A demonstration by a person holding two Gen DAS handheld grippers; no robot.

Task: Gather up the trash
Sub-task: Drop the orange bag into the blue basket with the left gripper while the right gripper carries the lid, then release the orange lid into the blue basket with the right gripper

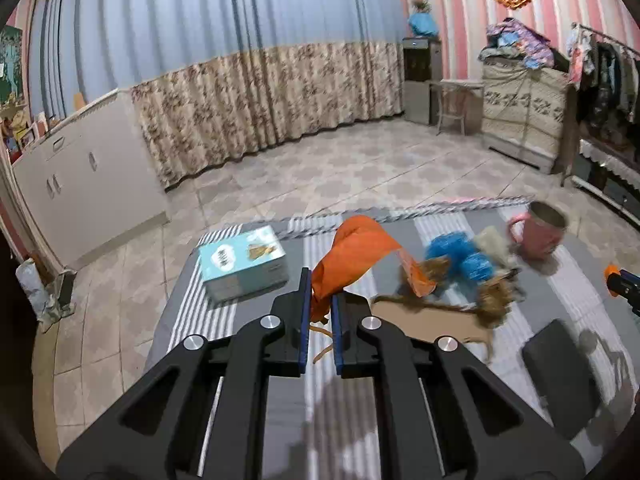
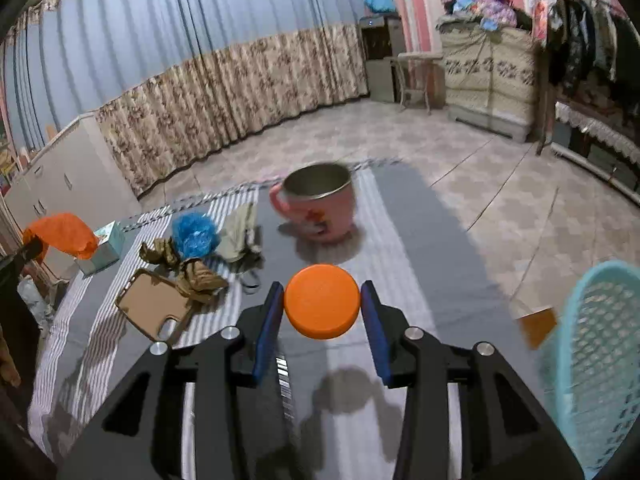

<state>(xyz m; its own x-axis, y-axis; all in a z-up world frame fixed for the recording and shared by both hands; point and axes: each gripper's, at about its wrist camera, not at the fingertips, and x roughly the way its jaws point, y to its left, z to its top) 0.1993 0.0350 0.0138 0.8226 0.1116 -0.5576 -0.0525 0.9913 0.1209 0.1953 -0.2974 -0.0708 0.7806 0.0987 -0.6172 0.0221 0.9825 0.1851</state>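
Note:
My left gripper (image 1: 320, 296) is shut on an orange plastic bag (image 1: 352, 256) and holds it up above the striped cloth; the bag also shows at the far left of the right wrist view (image 2: 60, 234). My right gripper (image 2: 322, 312) is shut on a round orange lid (image 2: 322, 306) above the table. On the cloth lie a blue crumpled bag (image 2: 194, 236), brown crumpled wrappers (image 2: 192, 272), a grey-beige rag (image 2: 240, 232) and a brown phone case (image 2: 154, 308). A light blue mesh basket (image 2: 600, 360) stands at the right edge.
A pink mug (image 2: 320, 204) stands at the far side of the table. A light blue tissue box (image 1: 244, 264) sits at the left. A black flat object (image 1: 560, 372) lies at the right. Tiled floor, curtains and cabinets lie beyond.

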